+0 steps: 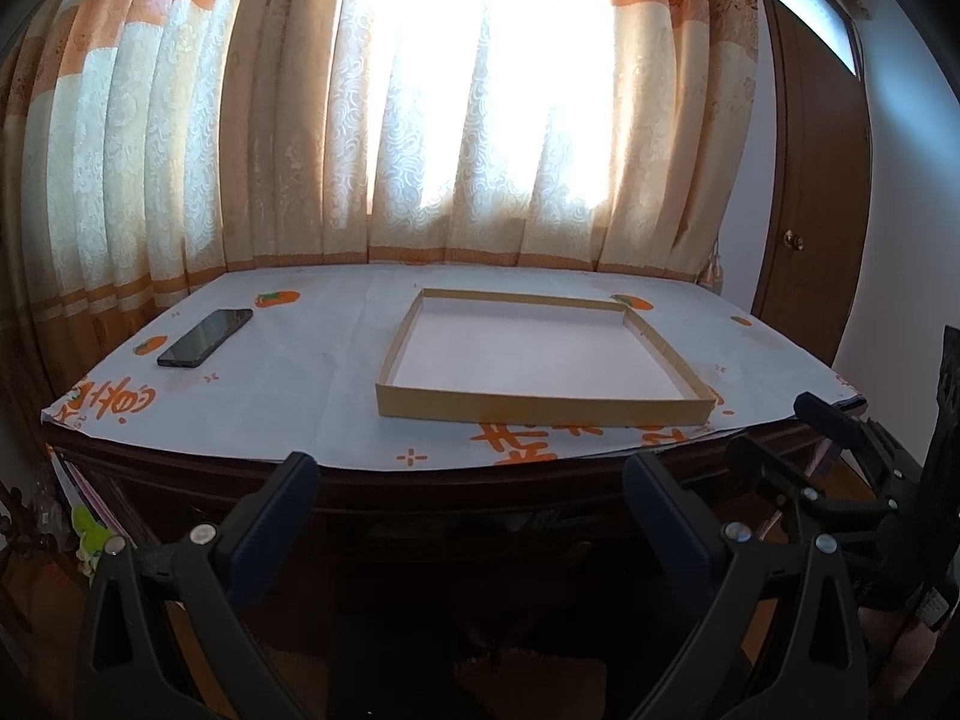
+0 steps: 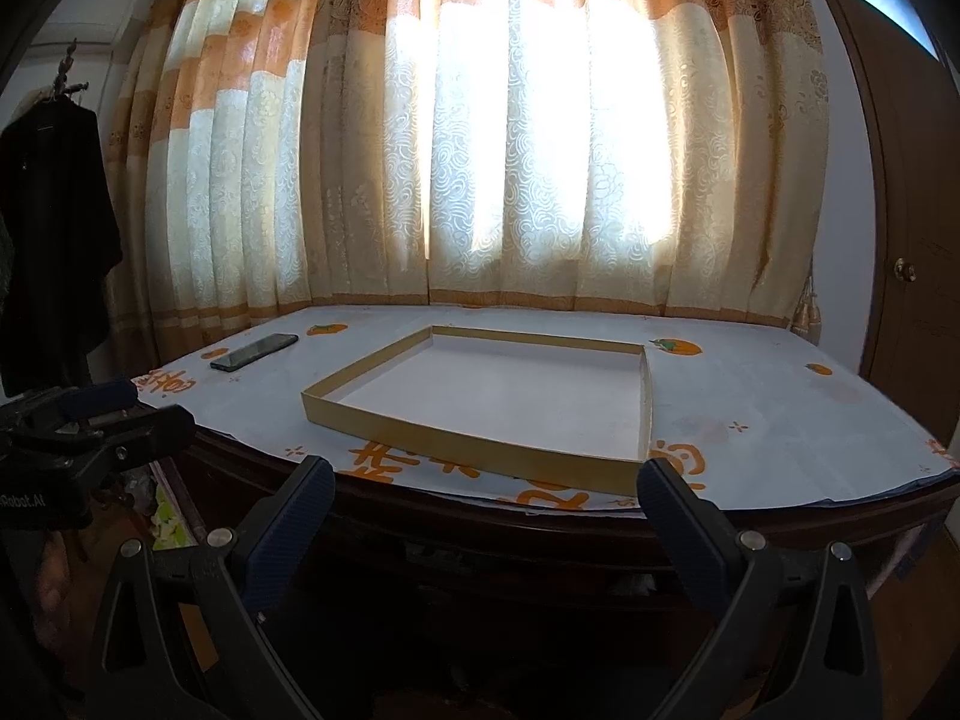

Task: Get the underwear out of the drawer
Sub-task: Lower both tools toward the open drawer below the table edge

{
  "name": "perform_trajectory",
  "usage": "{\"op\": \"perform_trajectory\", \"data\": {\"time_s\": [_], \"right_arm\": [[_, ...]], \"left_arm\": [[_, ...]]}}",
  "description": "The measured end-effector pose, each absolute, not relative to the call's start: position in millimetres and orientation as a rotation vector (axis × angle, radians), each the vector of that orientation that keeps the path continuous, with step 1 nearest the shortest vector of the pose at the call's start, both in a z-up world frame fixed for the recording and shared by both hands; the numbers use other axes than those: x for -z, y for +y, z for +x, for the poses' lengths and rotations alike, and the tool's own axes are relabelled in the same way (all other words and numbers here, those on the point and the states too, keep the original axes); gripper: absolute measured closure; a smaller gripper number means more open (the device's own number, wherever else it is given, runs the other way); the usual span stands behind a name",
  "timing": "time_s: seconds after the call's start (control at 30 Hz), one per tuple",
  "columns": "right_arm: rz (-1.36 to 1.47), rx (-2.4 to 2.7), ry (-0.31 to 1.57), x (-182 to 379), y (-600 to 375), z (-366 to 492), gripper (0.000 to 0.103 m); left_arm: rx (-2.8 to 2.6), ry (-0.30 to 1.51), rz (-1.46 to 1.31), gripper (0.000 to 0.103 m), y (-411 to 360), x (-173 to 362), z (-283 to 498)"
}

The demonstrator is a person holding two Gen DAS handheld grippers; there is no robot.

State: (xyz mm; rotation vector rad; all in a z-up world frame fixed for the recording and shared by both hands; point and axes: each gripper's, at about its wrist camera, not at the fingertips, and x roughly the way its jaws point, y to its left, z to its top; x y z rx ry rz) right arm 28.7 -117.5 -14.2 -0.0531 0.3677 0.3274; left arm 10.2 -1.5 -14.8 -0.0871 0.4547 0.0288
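Underwear is nowhere in sight, and the drawer that holds it must sit in the dark front below the surface (image 1: 336,384), too shadowed to make out. Going left to right on top: a phone (image 1: 205,337), then a shallow cardboard tray (image 1: 543,409), empty. The left gripper (image 1: 471,504) and the right gripper (image 2: 486,507) both hang before the front edge, jaws wide apart, holding nothing. Soft, light cloth should bunch easily; pinching a gathered fold would likely serve best.
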Motion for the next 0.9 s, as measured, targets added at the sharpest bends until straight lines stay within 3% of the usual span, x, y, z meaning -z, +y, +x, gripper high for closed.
{"op": "perform_trajectory", "data": {"time_s": [0.9], "right_arm": [[-0.208, -0.421, 0.045, 107.9, -112.0, 90.2, 0.001]], "left_arm": [[-0.084, 0.499, -0.111, 0.0, 16.8, 40.2, 31.5]]}}
